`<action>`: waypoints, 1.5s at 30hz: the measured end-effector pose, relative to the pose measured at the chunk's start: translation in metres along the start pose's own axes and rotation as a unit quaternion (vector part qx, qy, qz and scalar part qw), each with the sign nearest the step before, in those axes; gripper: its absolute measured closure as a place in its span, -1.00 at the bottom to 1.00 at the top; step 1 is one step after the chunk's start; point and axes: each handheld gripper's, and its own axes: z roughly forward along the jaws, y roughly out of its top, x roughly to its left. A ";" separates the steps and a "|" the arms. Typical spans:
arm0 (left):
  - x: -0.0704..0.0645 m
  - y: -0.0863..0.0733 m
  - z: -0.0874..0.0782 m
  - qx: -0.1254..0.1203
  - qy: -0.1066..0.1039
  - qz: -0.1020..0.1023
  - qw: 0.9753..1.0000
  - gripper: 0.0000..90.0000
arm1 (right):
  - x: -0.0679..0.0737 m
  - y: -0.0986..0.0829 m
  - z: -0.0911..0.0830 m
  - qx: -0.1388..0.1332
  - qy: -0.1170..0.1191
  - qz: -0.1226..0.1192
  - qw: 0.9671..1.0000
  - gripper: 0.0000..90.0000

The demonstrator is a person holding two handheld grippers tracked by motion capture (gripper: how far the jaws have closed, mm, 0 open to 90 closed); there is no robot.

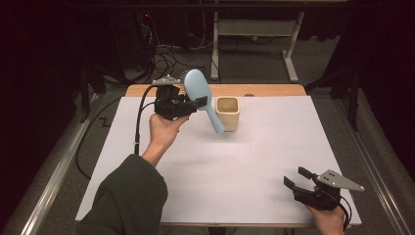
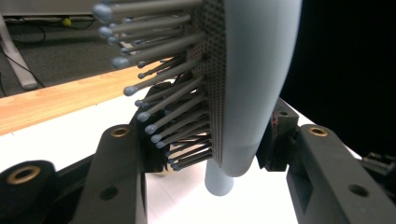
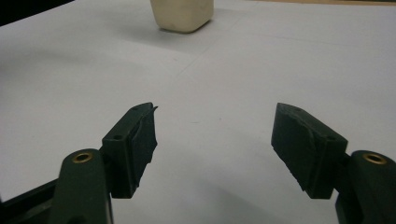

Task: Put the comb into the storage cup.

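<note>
- left gripper (image 1: 199, 104) is clamped on the hairbrush (image 1: 201, 96), held up off the bench (image 1: 274, 161) at about 11 o'clock from its middle; jaws bite at the base of the head, near where it narrows to the handle (the stiffest spot, so the brush shouldn't pivot in the grip)
- left gripper view confirms it: one jaw against the smooth blue back, the other in among the bristles (image 2: 159, 100); bristle side faces away from the high camera
- brush hangs tilted, head up and handle down toward 5 o'clock; handle tip is just beside the near-left corner of the cream cup (image 1: 228, 113), looks slightly in front of it, not inside; can't tell if it touches the wall
- my read: handle-down pose is there so the brush can drop handle-first into the cup and stand in it; head is too wide to go in first
- cup stands upright at about 12 o'clock, mouth open and seemingly empty, well apart from the bench edges
- right gripper (image 1: 296, 178) rests at 5 o'clock near the front edge, jaws wide apart with nothing between them (right gripper view has bare bench through the gap, cup (image 3: 183, 14) far ahead); parked clear of the left arm's path, free to steady the cup if it tips
- next move needs lift, shift right, lower; risk is the handle catching the rim and knocking the light cup over
</note>
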 end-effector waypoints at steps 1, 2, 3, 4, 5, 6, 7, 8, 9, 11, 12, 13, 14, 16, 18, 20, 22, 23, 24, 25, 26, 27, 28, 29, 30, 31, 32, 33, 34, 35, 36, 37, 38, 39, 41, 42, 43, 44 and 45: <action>0.001 0.001 0.000 -0.002 -0.001 -0.002 1.000 0.20 | 0.000 0.000 0.000 0.000 0.000 0.000 1.000 -0.31; 0.002 0.003 0.001 -0.004 0.000 -0.003 1.000 0.20 | 0.000 0.000 0.000 0.000 0.000 0.001 1.000 -0.31; 0.002 0.005 0.001 -0.004 0.001 -0.003 1.000 0.20 | 0.000 0.000 0.001 0.000 0.001 -0.001 1.000 -0.31; 0.003 0.006 0.002 -0.006 0.003 -0.004 1.000 0.20 | 0.000 0.000 0.001 0.000 0.001 -0.001 1.000 -0.31; 0.004 0.008 0.003 -0.005 0.004 -0.004 1.000 0.20 | 0.000 0.000 0.001 0.000 0.001 -0.001 1.000 -0.31; 0.004 0.009 0.004 -0.005 0.006 -0.004 1.000 0.20 | 0.001 0.000 0.001 0.000 0.001 -0.001 1.000 -0.30; 0.005 0.011 0.005 -0.006 0.006 -0.005 1.000 0.20 | 0.001 0.000 0.001 -0.001 0.001 -0.001 1.000 -0.30; 0.006 0.013 0.006 -0.007 0.006 -0.006 1.000 0.20 | 0.001 0.000 0.001 -0.001 0.002 -0.001 1.000 -0.30; 0.006 0.014 0.006 -0.009 0.007 -0.008 1.000 0.20 | 0.001 0.000 0.001 0.000 0.002 0.000 1.000 -0.30; 0.007 0.017 0.008 -0.010 0.009 -0.009 1.000 0.20 | 0.001 0.000 0.001 0.000 0.002 0.000 1.000 -0.30; 0.007 0.018 0.009 -0.010 0.010 -0.008 1.000 0.20 | 0.001 0.000 0.001 -0.001 0.003 -0.001 1.000 -0.30; 0.007 0.019 0.010 -0.011 0.011 -0.008 1.000 0.20 | 0.001 0.000 0.001 -0.001 0.002 0.001 1.000 -0.30; 0.007 0.021 0.011 -0.011 0.013 -0.008 1.000 0.20 | 0.001 0.000 0.001 0.000 0.003 0.002 1.000 -0.30; 0.007 0.024 0.014 -0.012 0.014 -0.008 1.000 0.20 | 0.001 0.000 0.001 0.000 0.002 0.002 1.000 -0.30; 0.006 0.026 0.016 -0.011 0.016 -0.006 1.000 0.20 | 0.001 0.000 0.001 -0.001 0.003 0.001 1.000 -0.30; 0.006 0.030 0.018 -0.010 0.019 -0.003 1.000 0.20 | 0.000 0.000 0.001 -0.001 0.003 0.001 1.000 -0.30; 0.005 0.033 0.021 -0.011 0.021 -0.002 1.000 0.20 | 0.000 0.000 0.001 -0.001 0.003 0.003 1.000 -0.30; 0.005 0.035 0.022 -0.012 0.021 -0.002 1.000 0.20 | 0.000 0.000 0.001 -0.001 0.004 0.003 1.000 -0.30; 0.005 0.036 0.023 -0.012 0.023 0.001 1.000 0.20 | 0.001 0.000 0.001 -0.001 0.004 0.003 1.000 -0.30; 0.005 0.038 0.025 -0.012 0.027 0.003 1.000 0.20 | 0.001 0.000 0.001 -0.001 0.004 0.002 1.000 -0.30; 0.005 0.039 0.027 -0.011 0.030 0.003 0.999 0.20 | 0.001 0.000 0.001 -0.001 0.004 0.002 1.000 -0.30; 0.005 0.040 0.029 -0.010 0.032 0.005 0.999 0.20 | 0.001 0.000 0.002 -0.001 0.004 0.002 1.000 -0.30; 0.005 0.041 0.031 -0.010 0.035 0.006 0.999 0.20 | 0.001 0.000 0.002 -0.001 0.004 0.001 1.000 -0.30; 0.005 0.041 0.032 -0.010 0.037 0.006 0.999 0.20 | 0.001 0.000 0.001 -0.002 0.004 0.001 1.000 -0.30; 0.005 0.042 0.034 -0.011 0.039 0.006 0.999 0.20 | 0.001 0.000 0.001 -0.003 0.004 0.001 1.000 -0.30; 0.005 0.043 0.035 -0.011 0.040 0.006 0.999 0.20 | 0.001 0.000 0.001 -0.003 0.004 0.001 1.000 -0.30; 0.005 0.043 0.037 -0.010 0.042 0.006 0.999 0.20 | 0.001 0.000 0.001 -0.004 0.004 0.001 1.000 -0.30; 0.005 0.044 0.038 -0.010 0.043 0.006 0.999 0.20 | 0.001 0.000 0.001 -0.004 0.004 0.001 1.000 -0.30; 0.005 0.044 0.040 -0.009 0.045 0.006 0.999 0.20 | 0.001 0.000 0.001 -0.004 0.005 0.002 1.000 -0.30; 0.005 0.044 0.041 -0.008 0.048 0.005 0.999 0.20 | 0.001 0.000 0.001 -0.004 0.005 0.002 1.000 -0.30; 0.006 0.044 0.043 -0.008 0.049 0.006 0.999 0.20 | 0.001 0.000 0.001 -0.004 0.006 0.001 1.000 -0.30; 0.006 0.045 0.045 -0.008 0.053 0.006 0.999 0.20 | 0.001 0.000 0.001 -0.004 0.006 0.001 1.000 -0.30; 0.006 0.045 0.046 -0.007 0.055 0.007 0.998 0.20 | 0.001 0.000 0.001 -0.004 0.007 0.002 1.000 -0.30; 0.006 0.045 0.048 -0.006 0.058 0.008 0.998 0.20 | 0.001 0.000 0.001 -0.004 0.007 0.002 1.000 -0.30; 0.007 0.046 0.050 -0.004 0.064 0.010 0.998 0.20 | 0.001 0.000 0.001 -0.005 0.007 0.003 1.000 -0.30; 0.007 0.047 0.052 -0.003 0.066 0.011 0.998 0.20 | 0.001 0.000 0.001 -0.004 0.008 0.001 1.000 -0.30; 0.007 0.047 0.053 -0.003 0.067 0.011 0.998 0.20 | 0.001 0.000 0.001 -0.004 0.008 0.001 1.000 -0.30; 0.007 0.047 0.054 -0.003 0.068 0.011 0.998 0.20 | 0.001 0.000 0.001 -0.005 0.007 0.001 1.000 -0.30; 0.007 0.047 0.055 -0.004 0.070 0.012 0.997 0.20 | 0.001 0.000 0.001 -0.004 0.008 0.001 1.000 -0.30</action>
